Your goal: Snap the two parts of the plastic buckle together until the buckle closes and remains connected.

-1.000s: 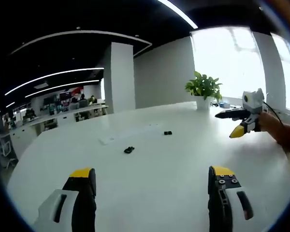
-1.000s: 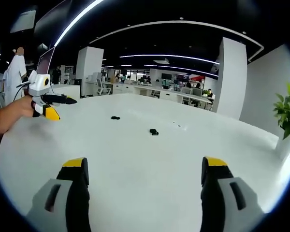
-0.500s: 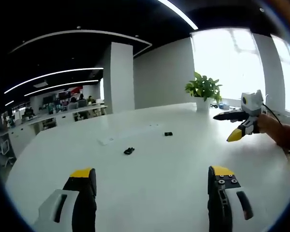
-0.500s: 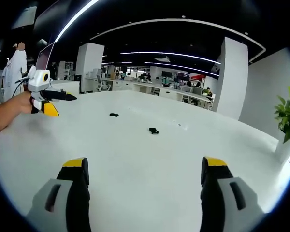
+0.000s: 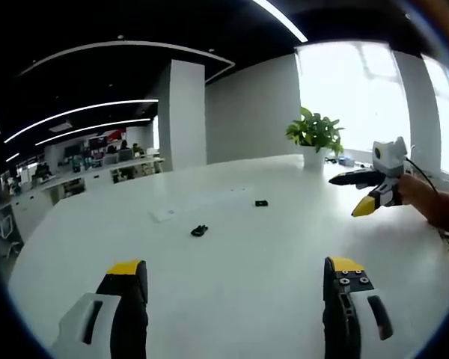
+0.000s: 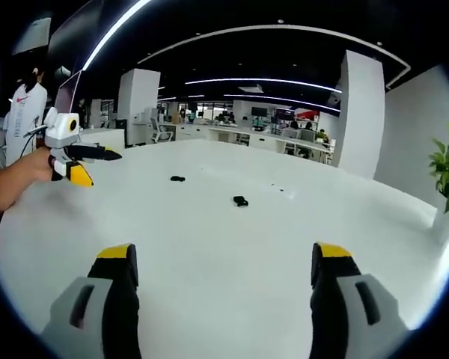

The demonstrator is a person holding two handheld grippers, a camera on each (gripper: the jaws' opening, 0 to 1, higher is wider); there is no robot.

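Two small black buckle parts lie apart on the white table (image 5: pixel 232 247). In the left gripper view one part (image 5: pixel 200 230) is nearer and the other part (image 5: pixel 261 203) lies farther right. In the right gripper view they appear as a nearer part (image 6: pixel 240 200) and a farther part (image 6: pixel 178 179). My left gripper (image 5: pixel 236 269) is open, well short of both parts, with nothing between its yellow-tipped jaws. My right gripper (image 6: pixel 224 254) is open too, also empty. Each gripper shows in the other view, hand-held above the table: the right gripper (image 5: pixel 348 194) and the left gripper (image 6: pixel 101 169).
A flat white strip (image 5: pixel 202 205) lies on the table beyond the parts. A potted plant (image 5: pixel 314 136) stands at the far edge near the window. White pillars (image 6: pixel 359 120) and office desks (image 6: pixel 269 142) fill the room behind. A person in a white shirt (image 6: pixel 26 112) stands at the left.
Both views have shifted slightly with the hands. The buckle parts have not moved on the table, and both grippers stay open and empty.
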